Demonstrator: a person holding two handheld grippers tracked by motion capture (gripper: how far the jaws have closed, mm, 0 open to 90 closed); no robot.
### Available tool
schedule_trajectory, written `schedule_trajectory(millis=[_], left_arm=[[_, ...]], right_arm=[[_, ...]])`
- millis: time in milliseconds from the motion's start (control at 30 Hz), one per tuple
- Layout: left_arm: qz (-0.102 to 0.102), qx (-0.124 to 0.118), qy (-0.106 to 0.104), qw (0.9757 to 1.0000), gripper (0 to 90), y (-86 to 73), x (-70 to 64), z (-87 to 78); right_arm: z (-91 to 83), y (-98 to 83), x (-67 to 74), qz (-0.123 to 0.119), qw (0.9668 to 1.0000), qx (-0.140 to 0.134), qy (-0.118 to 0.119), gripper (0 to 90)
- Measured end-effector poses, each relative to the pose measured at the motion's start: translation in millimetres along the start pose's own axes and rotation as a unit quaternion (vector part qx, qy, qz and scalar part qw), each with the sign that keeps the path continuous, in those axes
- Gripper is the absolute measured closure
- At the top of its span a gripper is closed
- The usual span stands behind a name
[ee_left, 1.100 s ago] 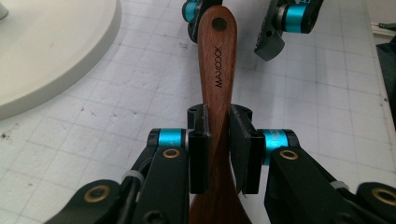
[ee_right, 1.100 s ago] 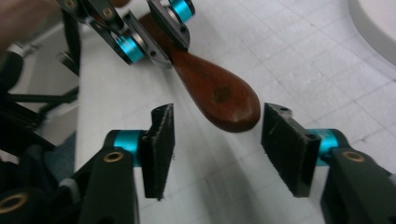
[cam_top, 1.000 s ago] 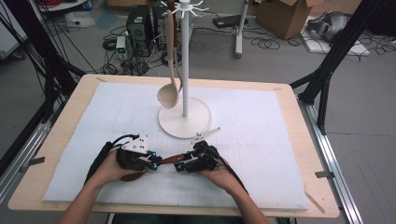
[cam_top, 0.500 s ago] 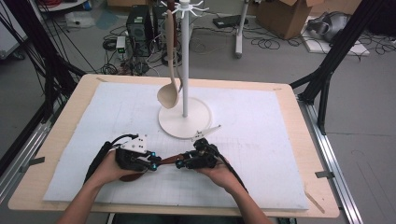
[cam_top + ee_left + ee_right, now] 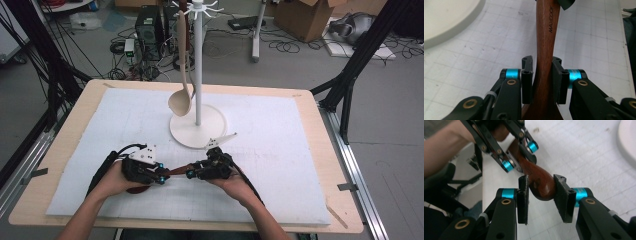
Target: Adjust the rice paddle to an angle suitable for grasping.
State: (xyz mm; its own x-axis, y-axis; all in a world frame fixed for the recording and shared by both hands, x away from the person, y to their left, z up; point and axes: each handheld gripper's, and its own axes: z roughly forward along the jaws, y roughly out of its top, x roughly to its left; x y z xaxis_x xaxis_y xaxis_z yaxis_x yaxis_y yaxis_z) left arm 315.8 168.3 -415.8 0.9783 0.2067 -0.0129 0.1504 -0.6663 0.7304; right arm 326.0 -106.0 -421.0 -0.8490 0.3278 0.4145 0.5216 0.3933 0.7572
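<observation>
A dark brown wooden spoon (image 5: 176, 171) is held level just above the white mat, between my two grippers. My left gripper (image 5: 542, 72) is shut on the spoon's handle (image 5: 546, 30) close to where it widens, and its jaws have just tightened a little. My right gripper (image 5: 541, 187) faces it and has just been closing on the rounded end of the handle (image 5: 539, 183); both pads now press on it. In the high view the left gripper (image 5: 162, 176) and right gripper (image 5: 189, 174) meet tip to tip near the table's front.
A white utensil stand (image 5: 198, 65) with a round base (image 5: 197, 132) rises at the mat's middle, and a pale wooden ladle (image 5: 181, 100) hangs from it. A small white peg (image 5: 222, 139) lies by the base. Cables and boxes lie on the floor beyond the table.
</observation>
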Motion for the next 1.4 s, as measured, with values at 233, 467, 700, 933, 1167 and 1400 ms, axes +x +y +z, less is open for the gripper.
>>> schedule_trajectory(millis=[233, 467, 700, 933, 1167, 1400], left_arm=[[0.004, -0.023, 0.008, 0.9997, 74.9, 12.5, -1.5, -3.6], [0.004, -0.035, 0.016, 0.9992, 75.1, 23.1, -2.2, -0.8], [-0.005, -0.058, 0.025, 0.9980, 75.2, 35.6, -4.2, 2.0], [-0.005, -0.069, 0.032, 0.9971, 75.2, 46.2, -6.3, 4.7], [-0.017, -0.080, 0.017, 0.9965, 73.9, 45.8, -5.4, 3.4], [-0.041, -0.091, -0.007, 0.9949, 65.4, 41.4, -0.6, -2.3]], right_arm=[[-7.4, 3.3, 3.5, 0.004, 0.9997, -0.022, -0.002, 56.0], [-14.3, 13.9, 13.9, -0.016, 0.9986, -0.050, -0.008, 55.6], [-24.2, 24.5, 23.3, -0.030, 0.9969, -0.067, -0.028, 59.6], [-32.2, 34.1, 27.9, -0.041, 0.9953, -0.075, -0.046, 64.2], [-35.3, 38.0, 26.0, -0.038, 0.9962, -0.073, -0.027, 70.9], [-37.4, 45.2, 29.8, -0.052, 0.9963, -0.068, -0.013, 77.0]])
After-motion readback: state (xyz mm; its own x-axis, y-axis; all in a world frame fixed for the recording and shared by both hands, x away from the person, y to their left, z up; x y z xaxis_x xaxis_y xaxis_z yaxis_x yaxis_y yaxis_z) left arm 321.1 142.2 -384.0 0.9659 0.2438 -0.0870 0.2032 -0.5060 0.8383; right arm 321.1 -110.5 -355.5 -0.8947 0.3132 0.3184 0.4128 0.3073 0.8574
